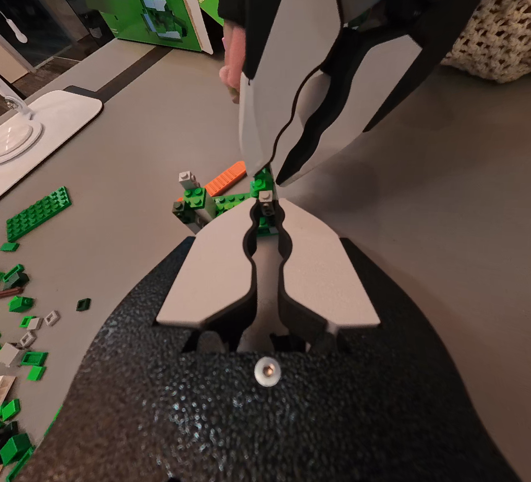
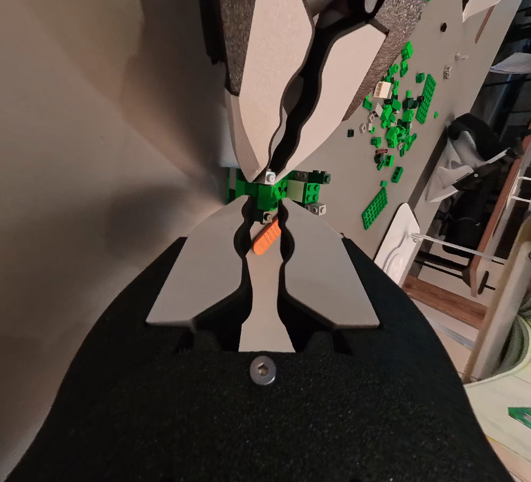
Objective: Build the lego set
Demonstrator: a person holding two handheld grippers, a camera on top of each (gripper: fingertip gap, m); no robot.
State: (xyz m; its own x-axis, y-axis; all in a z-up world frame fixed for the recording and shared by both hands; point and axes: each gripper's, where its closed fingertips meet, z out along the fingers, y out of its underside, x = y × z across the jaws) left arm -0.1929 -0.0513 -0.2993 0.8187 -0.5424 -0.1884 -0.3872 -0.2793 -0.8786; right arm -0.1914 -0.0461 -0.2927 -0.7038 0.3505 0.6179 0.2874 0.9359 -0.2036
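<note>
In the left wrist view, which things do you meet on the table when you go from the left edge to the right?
Loose bricks → flat green plate → green and grey model → orange separator → knitted cream cloth.

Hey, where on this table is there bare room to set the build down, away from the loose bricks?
Bare grey table lies right of the partial build, running toward the knitted blanket. Another free strip lies between the green box and the orange brick separator. Crowded: the left edge, with loose bricks, the green plate and the white pad.
</note>
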